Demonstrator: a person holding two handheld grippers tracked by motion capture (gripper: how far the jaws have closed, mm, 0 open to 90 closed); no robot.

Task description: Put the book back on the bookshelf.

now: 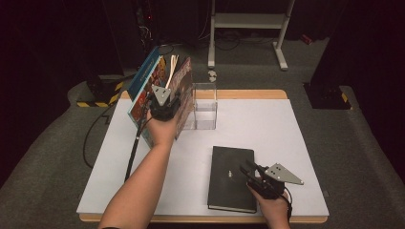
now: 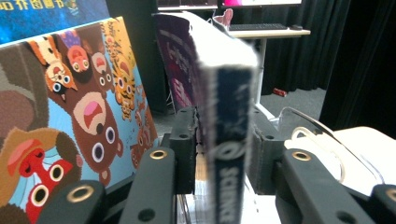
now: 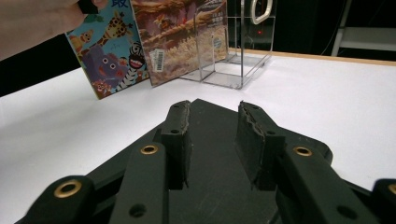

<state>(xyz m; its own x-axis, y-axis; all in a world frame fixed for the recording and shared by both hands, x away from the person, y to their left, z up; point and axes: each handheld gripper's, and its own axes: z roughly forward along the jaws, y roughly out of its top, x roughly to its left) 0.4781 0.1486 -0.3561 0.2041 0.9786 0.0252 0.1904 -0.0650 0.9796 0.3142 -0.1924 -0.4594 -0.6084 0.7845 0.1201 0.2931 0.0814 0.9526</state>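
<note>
Several books lean against a clear acrylic holder at the back left of the white table. My left gripper is shut on the navy spine of a thick science book, its jaws pressing both covers. A cartoon-animal picture book leans just left of it. A black notebook lies flat near the front edge. My right gripper hovers low over the notebook's right half, open, with nothing between its jaws. In the right gripper view the right gripper shows the notebook cover underneath it.
The picture book and the science book's back cover stand beside the acrylic holder. A white frame stand and dark curtains are beyond the table. A cable trails from the left gripper across the table's left side.
</note>
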